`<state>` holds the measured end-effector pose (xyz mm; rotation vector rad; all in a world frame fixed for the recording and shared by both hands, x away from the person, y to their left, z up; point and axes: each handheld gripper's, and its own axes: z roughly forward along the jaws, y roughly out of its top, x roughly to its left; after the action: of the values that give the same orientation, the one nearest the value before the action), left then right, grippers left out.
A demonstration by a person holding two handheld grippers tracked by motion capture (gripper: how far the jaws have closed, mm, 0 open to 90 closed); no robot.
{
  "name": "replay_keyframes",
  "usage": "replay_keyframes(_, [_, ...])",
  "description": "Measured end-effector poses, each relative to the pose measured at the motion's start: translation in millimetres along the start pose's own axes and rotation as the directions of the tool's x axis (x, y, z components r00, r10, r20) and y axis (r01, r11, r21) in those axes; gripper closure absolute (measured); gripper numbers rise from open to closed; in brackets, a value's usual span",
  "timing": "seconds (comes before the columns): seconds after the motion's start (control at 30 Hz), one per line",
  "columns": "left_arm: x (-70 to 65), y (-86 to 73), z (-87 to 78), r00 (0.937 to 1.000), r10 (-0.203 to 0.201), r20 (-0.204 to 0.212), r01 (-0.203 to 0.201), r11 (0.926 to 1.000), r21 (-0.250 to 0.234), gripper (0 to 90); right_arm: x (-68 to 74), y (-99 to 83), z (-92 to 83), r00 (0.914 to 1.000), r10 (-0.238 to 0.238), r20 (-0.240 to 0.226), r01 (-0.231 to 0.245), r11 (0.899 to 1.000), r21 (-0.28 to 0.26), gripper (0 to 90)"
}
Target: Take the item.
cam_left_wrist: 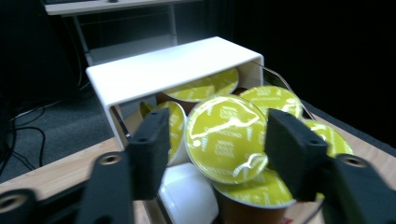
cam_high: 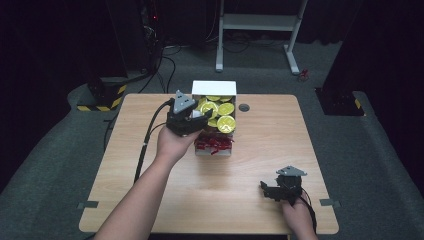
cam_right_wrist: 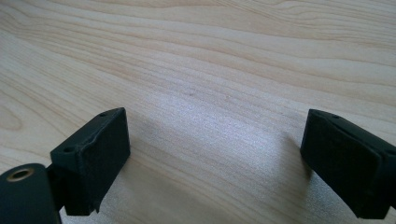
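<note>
**Left gripper clamps a yellow-lidded capsule at the white box**

Black pads of the left gripper point(cam_left_wrist: 217, 149) rise from the bottom of the left gripper view, and between them sits a coffee capsule point(cam_left_wrist: 225, 135) with a shiny yellow foil lid, tilted so the lid faces the camera. Both pads press on the capsule's sides, so the jaws are clenched on it. More yellow-lidded capsules point(cam_left_wrist: 275, 99) crowd behind and under it, and a white capsule body point(cam_left_wrist: 187, 196) lies just below the held one (its lid cannot be seen).

All of them lie in a white box point(cam_left_wrist: 163, 70) whose bright top panel arches over the far capsules. From the high view, the box point(cam_high: 214, 88) stands at the far middle of the wooden table point(cam_high: 260, 165), with the yellow lids in its rear part and a heap of red pieces point(cam_high: 214, 143) in its near part. The person's left hand point(cam_high: 172, 144) holds the left gripper point(cam_high: 197, 116) at the box's left edge, its tip among the yellow lids.

Near the table's front right corner, the right hand point(cam_high: 297, 214) holds the right gripper point(cam_high: 270, 192) low over bare wood, well apart from the box. In the right gripper view its jaws stand wide and released, with nothing but wood grain point(cam_right_wrist: 210, 93) between the pads.
</note>
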<state>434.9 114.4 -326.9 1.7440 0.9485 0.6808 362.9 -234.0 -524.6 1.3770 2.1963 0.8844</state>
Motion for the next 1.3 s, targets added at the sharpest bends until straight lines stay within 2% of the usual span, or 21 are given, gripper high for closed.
replay_keyframes(0.13, [0.7, 0.6, 5.7, 1.0000, 0.005, -0.005, -0.004, 0.9998, 0.019, 41.4, 0.0, 0.0, 0.0, 1.0000, 0.001, 0.000, -0.001, 1.000, 0.000, 8.3])
replay_keyframes(0.23, [0.4, 1.7, 7.5, 0.9997, 0.006, -0.022, -0.005, 0.9998, 0.017, 39.1, 0.0, 0.0, 0.0, 1.0000, 0.000, 0.000, 0.000, 1.000, 0.000, 8.3])
replay_keyframes(0.33, [0.2, 2.7, 9.4, 0.9999, 0.005, -0.010, -0.005, 0.9996, 0.028, 37.9, 0.0, -0.1, -0.2, 1.0000, 0.000, -0.002, 0.000, 1.000, 0.001, 8.3])
replay_keyframes(0.43, [-0.9, 2.3, 12.1, 0.9996, 0.017, -0.025, -0.016, 0.9992, 0.038, 36.5, -0.1, -0.2, -0.2, 1.0000, -0.003, -0.001, 0.003, 1.000, 0.000, 8.3])
replay_keyframes(0.67, [-2.6, 1.3, 14.9, 0.9999, 0.008, -0.011, -0.007, 0.9991, 0.043, 33.7, -0.3, -0.4, -0.3, 1.0000, -0.007, -0.001, 0.007, 1.000, -0.001, 8.3])
replay_keyframes(0.8, [-9.1, 2.8, 11.3, 0.9991, 0.040, -0.012, -0.040, 0.9988, 0.028, 30.9, -0.4, -0.7, -0.4, 0.9999, -0.013, -0.002, 0.013, 1.000, -0.002, 8.3])
replay_keyframes(0.9, [-14.6, 3.7, 12.3, 0.9967, 0.075, -0.032, -0.074, 0.9966, 0.038, 27.8, -0.5, -0.7, -0.4, 0.9999, -0.013, -0.002, 0.013, 1.000, -0.002, 8.3])
replay_keyframes(1.13, [-16.8, 2.8, 17.9, 0.9964, 0.072, -0.045, -0.070, 0.9960, 0.056, 25.6, -0.3, -0.8, -0.6, 0.9999, -0.012, -0.003, 0.012, 1.000, -0.002, 8.3])
replay_keyframes(1.3, [-20.5, 0.3, 22.1, 0.9955, 0.085, -0.041, -0.082, 0.9939, 0.074, 23.1, -0.2, -0.8, -0.6, 0.9999, -0.011, -0.003, 0.011, 1.000, -0.002, 8.3])
